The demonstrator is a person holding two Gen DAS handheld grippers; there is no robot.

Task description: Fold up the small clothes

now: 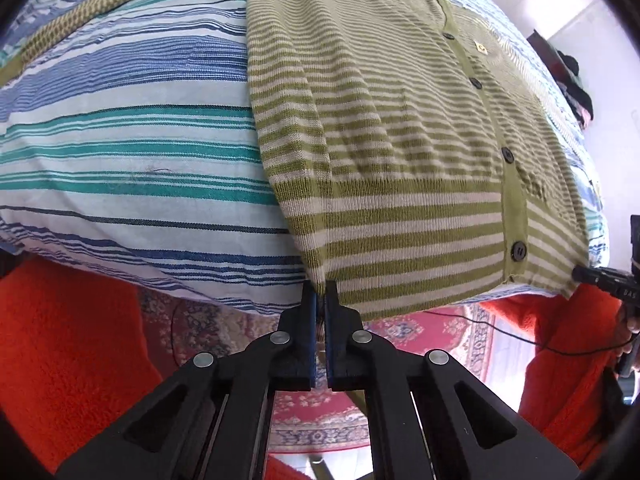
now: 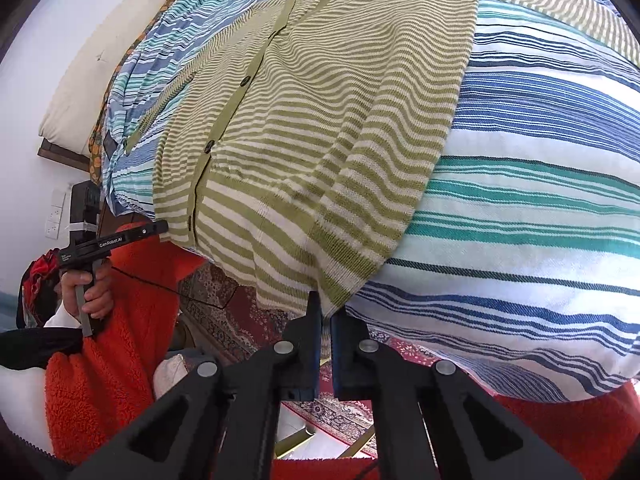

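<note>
Left wrist view shows the biggest thing first: the striped bedsheet [image 1: 120, 140], blue, teal and white, stretched over a bed that falls away toward the patterned rug [image 1: 320, 412] below. On it lies the green striped cardigan [image 1: 400, 140], buttoned, spread flat, with one sleeve folded in along its side and the ribbed hem hanging just over the bed's near edge.

I judge it a light, soft knit: it will drape and stretch rather than hold a crease, and a loose pinch could let it slide off the sheet. The hem band looks denser than the body, so that is where I take it, at the two bottom corners.

My left gripper [image 1: 320, 284] has its fingers drawn narrow on the hem at one corner, a sliver of knit between them. My right gripper [image 2: 324, 300] does the same at the other hem corner, fingers nearly together on the fabric edge. Smallest of all, the dark buttons [image 1: 519, 249] run up the placket; I would keep my pinch clear of them.
</note>
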